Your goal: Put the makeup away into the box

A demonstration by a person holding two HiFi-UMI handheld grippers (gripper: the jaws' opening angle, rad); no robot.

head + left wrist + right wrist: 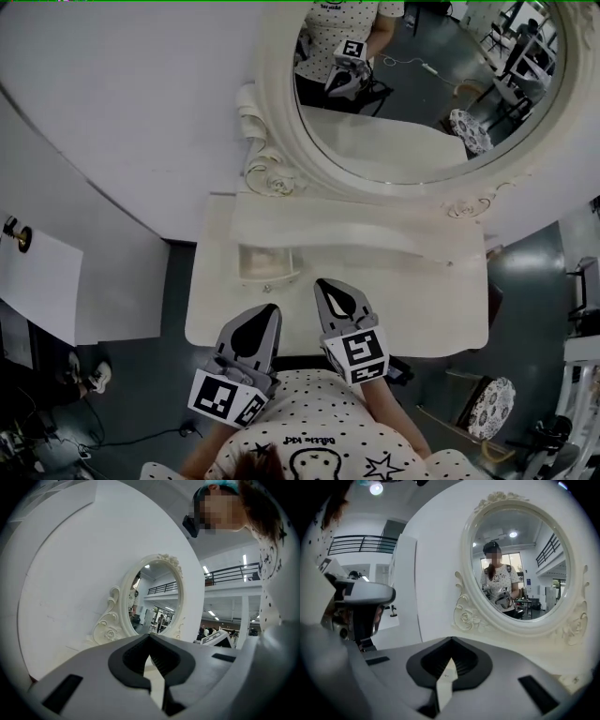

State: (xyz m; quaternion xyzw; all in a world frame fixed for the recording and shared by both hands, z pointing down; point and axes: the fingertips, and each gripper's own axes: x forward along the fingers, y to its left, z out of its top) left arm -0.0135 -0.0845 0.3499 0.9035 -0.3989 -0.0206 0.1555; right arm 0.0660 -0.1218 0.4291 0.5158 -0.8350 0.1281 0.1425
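Head view alone takes in the whole white table (pixel 422 309), with one small open box (pixel 267 277) at its left beneath the oval mirror (pixel 412 94); the box's contents are too small to make out. Two grippers hang over the near edge, the left gripper (pixel 270 311) beside the right gripper (pixel 325 284). Left gripper view shows its jaws pressed together on nothing, with the mirror seen at a slant. Right gripper view shows jaws likewise closed and empty, and the mirror faced squarely, reflecting the person.
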